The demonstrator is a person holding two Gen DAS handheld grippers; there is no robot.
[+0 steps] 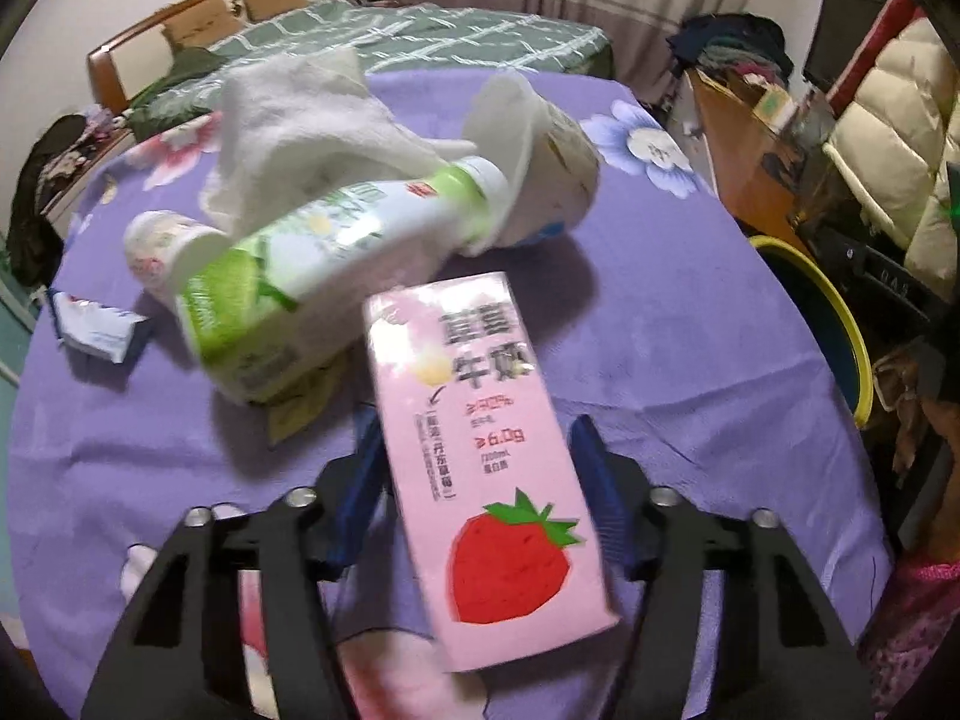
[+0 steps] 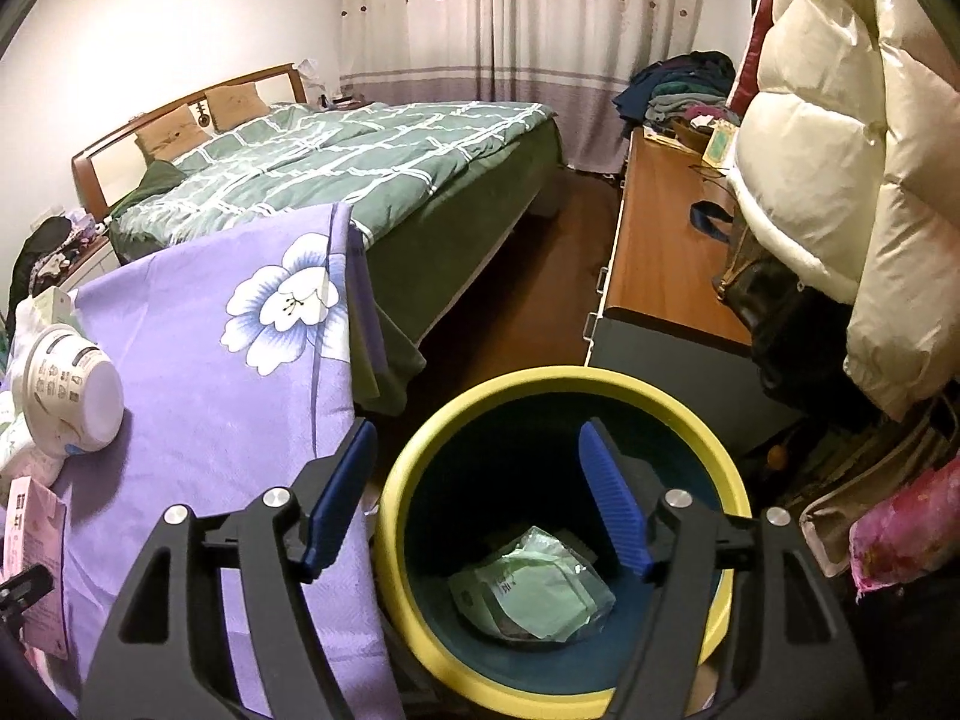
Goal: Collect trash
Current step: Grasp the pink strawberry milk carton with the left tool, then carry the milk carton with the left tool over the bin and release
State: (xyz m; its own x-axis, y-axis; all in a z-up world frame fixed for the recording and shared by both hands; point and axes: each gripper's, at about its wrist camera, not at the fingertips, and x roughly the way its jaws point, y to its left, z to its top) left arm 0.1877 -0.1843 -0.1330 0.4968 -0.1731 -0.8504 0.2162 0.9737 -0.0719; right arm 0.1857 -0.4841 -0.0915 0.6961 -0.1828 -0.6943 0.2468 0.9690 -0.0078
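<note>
Carton: pink milk carton [image 1: 492, 456] between left tool [image 1: 474, 450] pads, grasped.
Bin: right tool [image 2: 480, 462] released above bin [image 2: 408, 480], packet [image 2: 534, 591] inside.

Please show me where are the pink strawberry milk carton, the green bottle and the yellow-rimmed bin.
pink strawberry milk carton [image 1: 480, 420]: left wrist view, middle of its printed face.
green bottle [image 1: 312, 276]: left wrist view, its label.
yellow-rimmed bin [image 2: 564, 381]: right wrist view, far rim.

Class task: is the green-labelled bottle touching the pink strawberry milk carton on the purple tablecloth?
Cannot tell. In the left wrist view the green-labelled bottle meets the pink strawberry milk carton at its upper left corner, but blur and overlap hide any contact or gap.
</note>
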